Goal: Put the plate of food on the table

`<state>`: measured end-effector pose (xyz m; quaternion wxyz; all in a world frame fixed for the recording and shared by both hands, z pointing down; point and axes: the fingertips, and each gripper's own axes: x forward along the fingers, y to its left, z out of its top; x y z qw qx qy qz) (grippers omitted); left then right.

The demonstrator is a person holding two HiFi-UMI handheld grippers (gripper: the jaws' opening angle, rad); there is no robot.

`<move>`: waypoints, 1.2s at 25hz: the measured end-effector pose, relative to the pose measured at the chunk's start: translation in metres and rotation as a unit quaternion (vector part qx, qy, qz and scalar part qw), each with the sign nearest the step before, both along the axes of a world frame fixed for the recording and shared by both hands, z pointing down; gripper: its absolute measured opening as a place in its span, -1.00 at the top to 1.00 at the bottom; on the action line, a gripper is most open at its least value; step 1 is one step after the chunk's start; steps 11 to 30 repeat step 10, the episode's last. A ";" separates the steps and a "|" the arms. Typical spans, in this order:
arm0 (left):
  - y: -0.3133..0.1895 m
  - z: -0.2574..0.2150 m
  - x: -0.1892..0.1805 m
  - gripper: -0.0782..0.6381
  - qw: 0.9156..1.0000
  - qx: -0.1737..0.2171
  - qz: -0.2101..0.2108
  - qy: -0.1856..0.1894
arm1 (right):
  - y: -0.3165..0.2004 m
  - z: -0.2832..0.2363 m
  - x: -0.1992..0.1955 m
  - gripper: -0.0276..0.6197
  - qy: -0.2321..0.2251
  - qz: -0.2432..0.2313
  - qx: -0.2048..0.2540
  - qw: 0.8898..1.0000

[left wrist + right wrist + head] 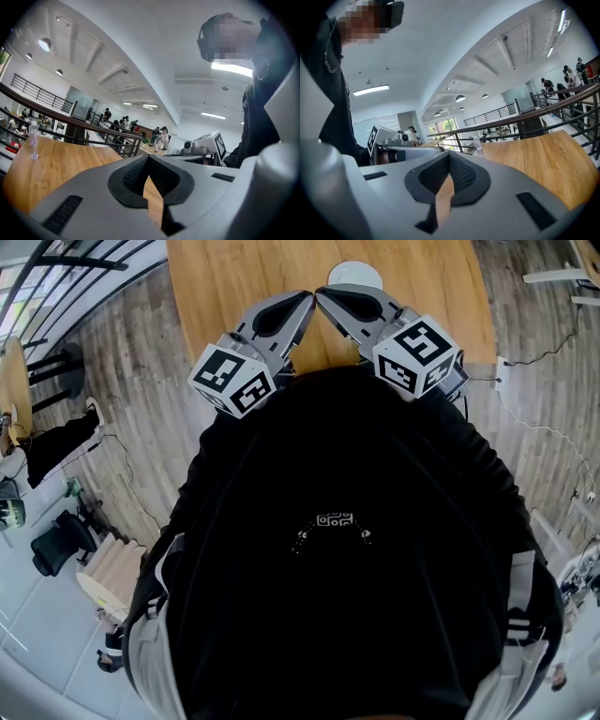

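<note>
Tongs: my left gripper [302, 298] and right gripper [326, 296] are both clenched, empty.
Plate: white round plate [356, 274], top centre, on light wooden table [216, 287].
Handling: probably stiff, breakable; I would grasp its rim.

No text, label, brand or number can be read in any view.
</note>
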<state>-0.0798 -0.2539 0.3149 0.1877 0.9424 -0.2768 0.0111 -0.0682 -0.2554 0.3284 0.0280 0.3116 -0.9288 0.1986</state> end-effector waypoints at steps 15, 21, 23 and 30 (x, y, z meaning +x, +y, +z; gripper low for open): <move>0.011 0.007 -0.007 0.76 1.000 -0.021 -0.011 0.013 | 0.011 0.007 -0.009 0.86 0.016 -0.029 -0.015 0.999; 0.011 0.007 -0.007 0.76 1.000 -0.021 -0.011 0.013 | 0.011 0.007 -0.009 0.86 0.016 -0.029 -0.015 0.999; 0.011 0.007 -0.007 0.76 1.000 -0.021 -0.011 0.013 | 0.011 0.007 -0.009 0.86 0.016 -0.029 -0.015 0.999; 0.011 0.007 -0.007 0.76 1.000 -0.021 -0.011 0.013 | 0.011 0.007 -0.009 0.86 0.016 -0.029 -0.015 0.999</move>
